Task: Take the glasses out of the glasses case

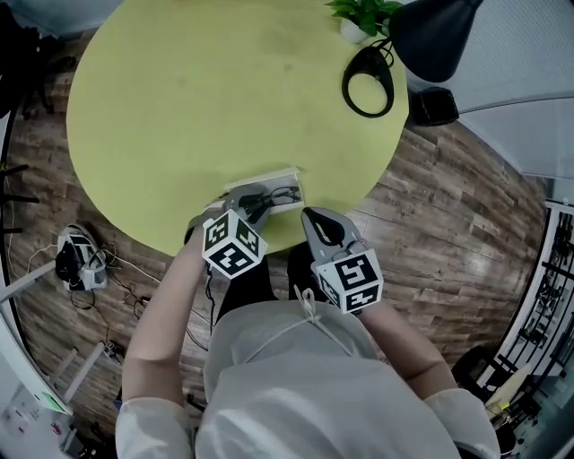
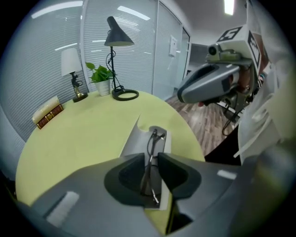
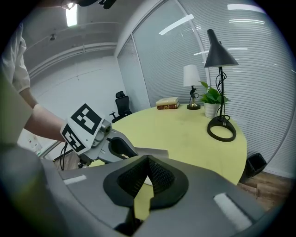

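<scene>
A pair of thin, dark-framed glasses [image 2: 152, 138] is lying folded in an open pale grey glasses case [image 2: 131, 141] at the 6 o'clock edge of a round yellow-green worktop [image 1: 206, 99], directly in front of the person. Wire-thin and nearly black against the light lining, the frame is showing up as little more than a few slim curved lines. The left tongs [image 2: 151, 155] are pinching narrowly onto the near end of the frame, with the dark wire passing between the two pads while the far end is resting inside the case. In the left gripper view the glasses are running lengthwise straight away from the camera, from 6 o'clock toward 12 o'clock, in line with the case. In the head view that same long axis is lying roughly from 8 o'clock to 2 o'clock, along the worktop's near rim. The right tongs [image 3: 148, 159] are pressing tip to tip with nothing between them, hovering just beside the case at about its 4 o'clock and off the worktop's edge. A black ring-shaped lamp base [image 1: 368, 81] and a potted plant [image 1: 363, 16] are sitting at the worktop's 1 o'clock side, well apart from the case.
</scene>
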`<state>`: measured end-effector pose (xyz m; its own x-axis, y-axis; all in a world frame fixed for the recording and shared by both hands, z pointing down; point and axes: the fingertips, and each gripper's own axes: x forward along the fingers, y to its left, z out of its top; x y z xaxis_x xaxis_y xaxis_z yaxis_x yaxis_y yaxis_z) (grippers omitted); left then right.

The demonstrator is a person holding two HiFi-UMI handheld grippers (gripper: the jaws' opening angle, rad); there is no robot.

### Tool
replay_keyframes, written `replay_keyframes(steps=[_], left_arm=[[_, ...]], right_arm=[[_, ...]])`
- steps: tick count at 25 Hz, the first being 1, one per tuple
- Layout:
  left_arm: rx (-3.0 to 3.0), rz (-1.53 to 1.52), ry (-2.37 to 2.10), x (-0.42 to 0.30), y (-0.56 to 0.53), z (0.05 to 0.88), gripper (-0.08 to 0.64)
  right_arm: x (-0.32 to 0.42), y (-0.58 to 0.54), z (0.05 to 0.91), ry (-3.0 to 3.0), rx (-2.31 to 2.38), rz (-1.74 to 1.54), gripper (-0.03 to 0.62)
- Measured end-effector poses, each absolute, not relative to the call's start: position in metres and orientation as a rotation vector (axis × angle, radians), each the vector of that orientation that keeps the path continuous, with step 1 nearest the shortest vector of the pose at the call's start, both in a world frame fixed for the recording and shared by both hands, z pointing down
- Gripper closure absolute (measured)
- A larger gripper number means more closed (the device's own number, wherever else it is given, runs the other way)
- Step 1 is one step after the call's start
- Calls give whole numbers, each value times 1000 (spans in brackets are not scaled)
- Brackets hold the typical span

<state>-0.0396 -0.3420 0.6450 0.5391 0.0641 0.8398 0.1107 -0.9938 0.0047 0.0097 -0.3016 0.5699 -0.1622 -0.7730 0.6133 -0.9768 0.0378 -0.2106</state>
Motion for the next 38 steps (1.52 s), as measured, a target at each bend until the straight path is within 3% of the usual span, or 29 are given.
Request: replay_keyframes(steps=[21, 38], left_arm=[[-2354, -1584, -442, -38, -335, 671, 540], [-2482, -1452, -179, -32, -356, 609, 543]], right_arm=[[25, -284, 577, -1933, 1806, 903, 594], [41, -275, 547, -1935, 1882, 852, 594]])
